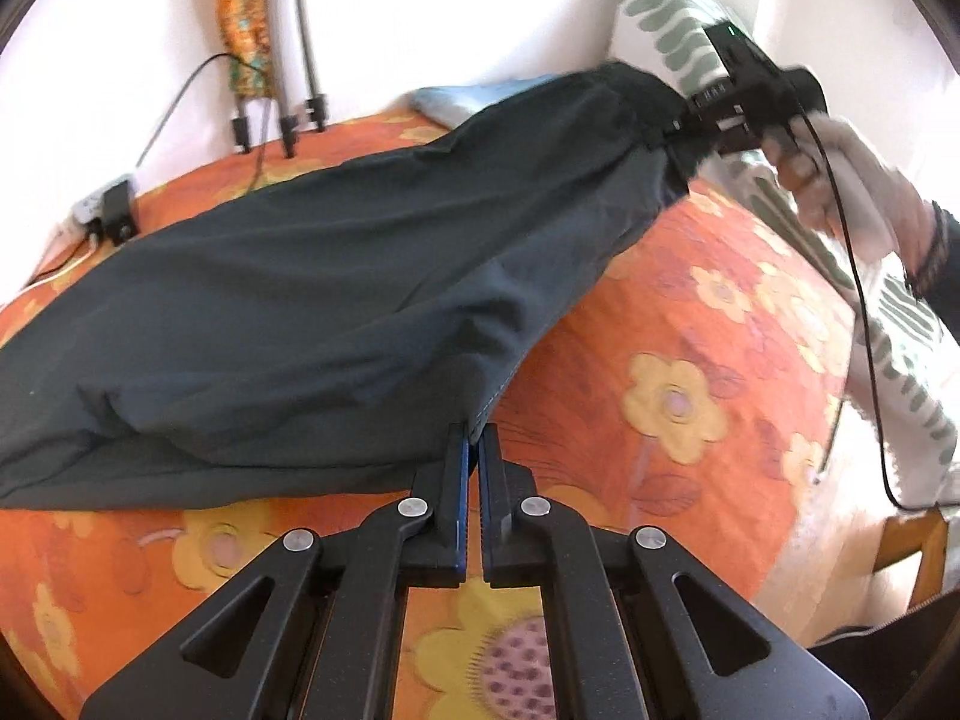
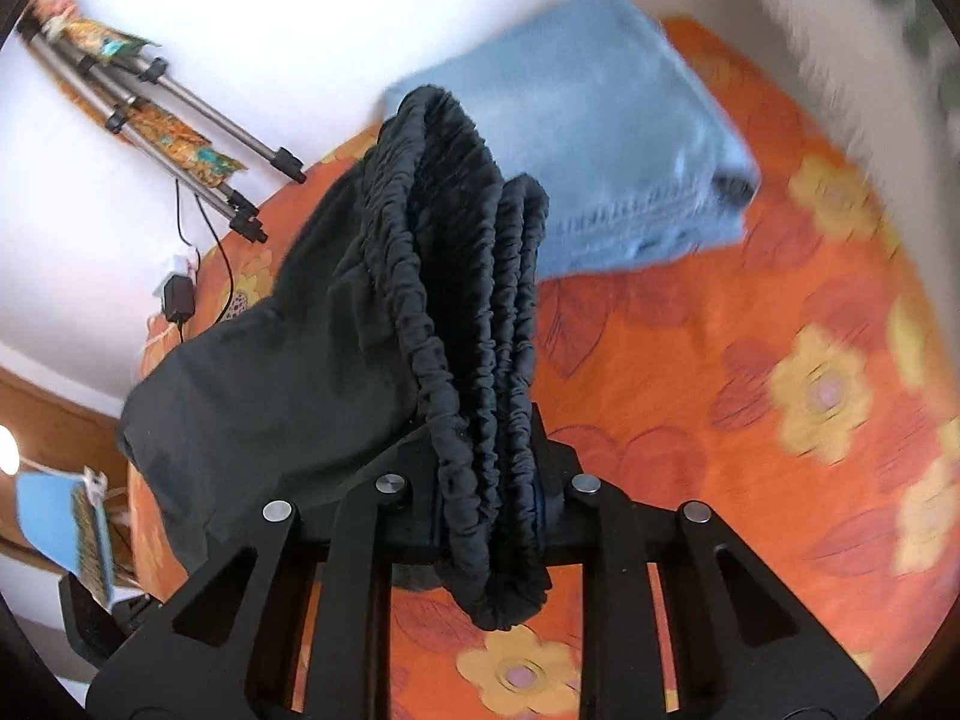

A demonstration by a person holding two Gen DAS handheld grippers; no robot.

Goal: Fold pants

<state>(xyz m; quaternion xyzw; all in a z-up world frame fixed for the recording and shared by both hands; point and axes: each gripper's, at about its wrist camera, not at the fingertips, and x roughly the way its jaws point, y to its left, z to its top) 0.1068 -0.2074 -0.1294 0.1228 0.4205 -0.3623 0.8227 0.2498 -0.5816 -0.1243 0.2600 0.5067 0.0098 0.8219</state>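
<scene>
Dark grey pants [image 1: 312, 294] stretch across an orange flowered bed cover [image 1: 690, 360], lifted at both ends. My left gripper [image 1: 474, 438] is shut on the hem corner of a pant leg at the near end. At the far right, the right gripper [image 1: 684, 120] holds the other end, with a gloved hand [image 1: 852, 186] behind it. In the right wrist view the gathered elastic waistband [image 2: 480, 312] is bunched in folds between the fingers of my right gripper [image 2: 489, 438], which is shut on it; the fingertips are hidden by the fabric.
Folded light blue jeans [image 2: 606, 138] lie on the bed near the wall. Tripod legs [image 1: 300, 60] and a charger with cable [image 1: 114, 210] stand by the far edge. A green-patterned pillow [image 1: 672, 6] leans at the right. A black cable [image 1: 864, 324] trails from the right gripper.
</scene>
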